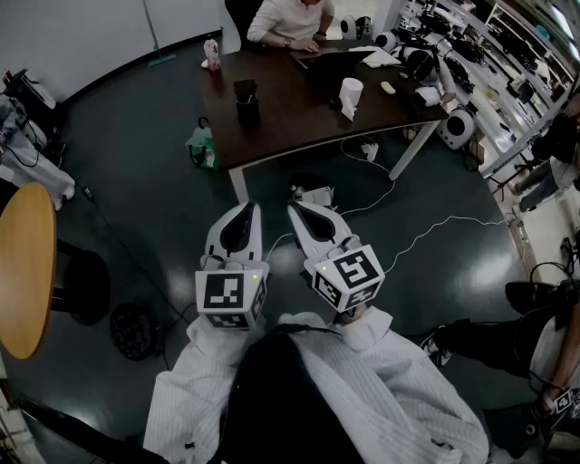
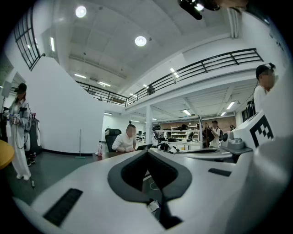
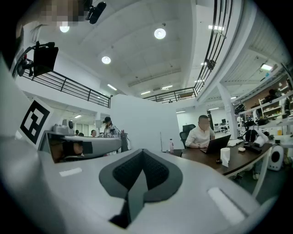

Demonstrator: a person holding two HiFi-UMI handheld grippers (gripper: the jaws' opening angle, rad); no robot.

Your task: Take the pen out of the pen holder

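Note:
A black pen holder [image 1: 246, 109] with dark pens [image 1: 245, 89] sticking up stands on the left part of the brown desk [image 1: 299, 118], well ahead of me across the dark floor. My left gripper [image 1: 247, 209] and right gripper [image 1: 294, 208] are held level side by side in front of my body, far short of the desk. The jaws of both are shut with nothing between them, as the left gripper [image 2: 147, 153] and right gripper [image 3: 142, 152] views show. I cannot make out the pen holder in either gripper view.
On the desk stand a white cup [image 1: 351, 96], a pink bottle [image 1: 212, 53] and a laptop [image 1: 337, 56] used by a seated person [image 1: 290, 23]. A green bag [image 1: 203, 145] and cables [image 1: 426, 231] lie on the floor. A round wooden table [image 1: 25, 267] is at left.

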